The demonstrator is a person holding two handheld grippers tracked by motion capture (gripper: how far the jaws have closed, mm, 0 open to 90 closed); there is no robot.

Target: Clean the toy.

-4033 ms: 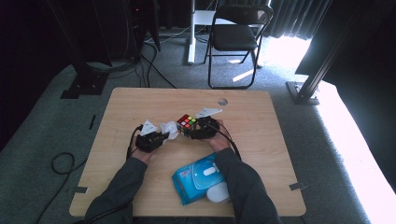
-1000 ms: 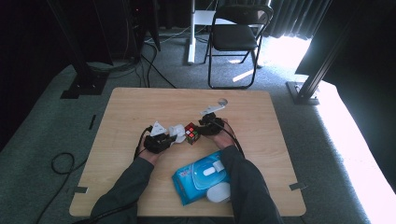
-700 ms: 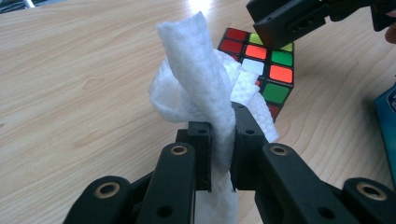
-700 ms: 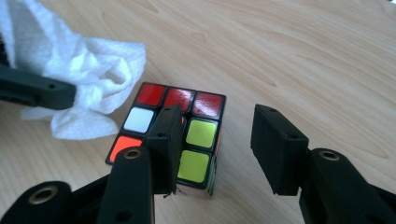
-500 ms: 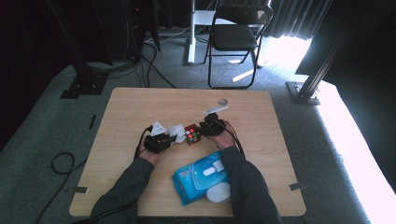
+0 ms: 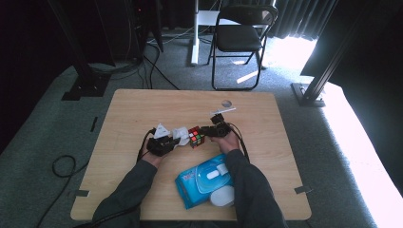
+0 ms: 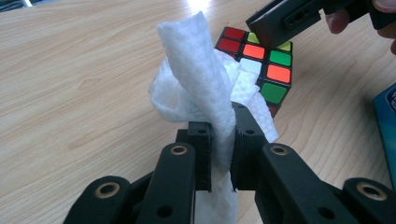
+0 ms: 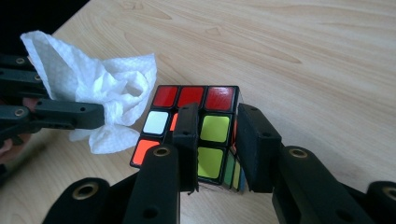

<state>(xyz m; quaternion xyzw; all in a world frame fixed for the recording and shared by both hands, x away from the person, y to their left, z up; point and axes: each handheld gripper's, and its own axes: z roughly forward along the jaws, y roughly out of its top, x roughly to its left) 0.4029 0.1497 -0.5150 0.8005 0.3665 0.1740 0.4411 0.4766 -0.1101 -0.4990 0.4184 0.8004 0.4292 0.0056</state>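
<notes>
A scrambled colour cube (image 6: 196, 136) (image 8: 208, 135) sits at the table's middle, with my right gripper (image 6: 205, 130) (image 8: 217, 126) shut on one of its edges, one jaw on the top face and one on the side. My left gripper (image 6: 175, 140) (image 7: 222, 130) is shut on a crumpled white wipe (image 6: 181, 132) (image 7: 196, 88). The wipe (image 8: 109, 88) rests against the cube's (image 7: 268, 65) left side. A jaw of the right gripper (image 7: 285, 18) crosses above the cube in the left gripper view.
A blue pack of wet wipes (image 6: 204, 179) lies between the forearms near the front edge, a white rounded object (image 6: 222, 195) beside it. A small hole (image 6: 226, 103) marks the tabletop (image 6: 142, 109) at the back. A folding chair (image 6: 242, 33) stands beyond.
Over four seconds both grippers, with the cube and wipe, have shifted slightly toward the front edge. In the last second they have barely moved.
</notes>
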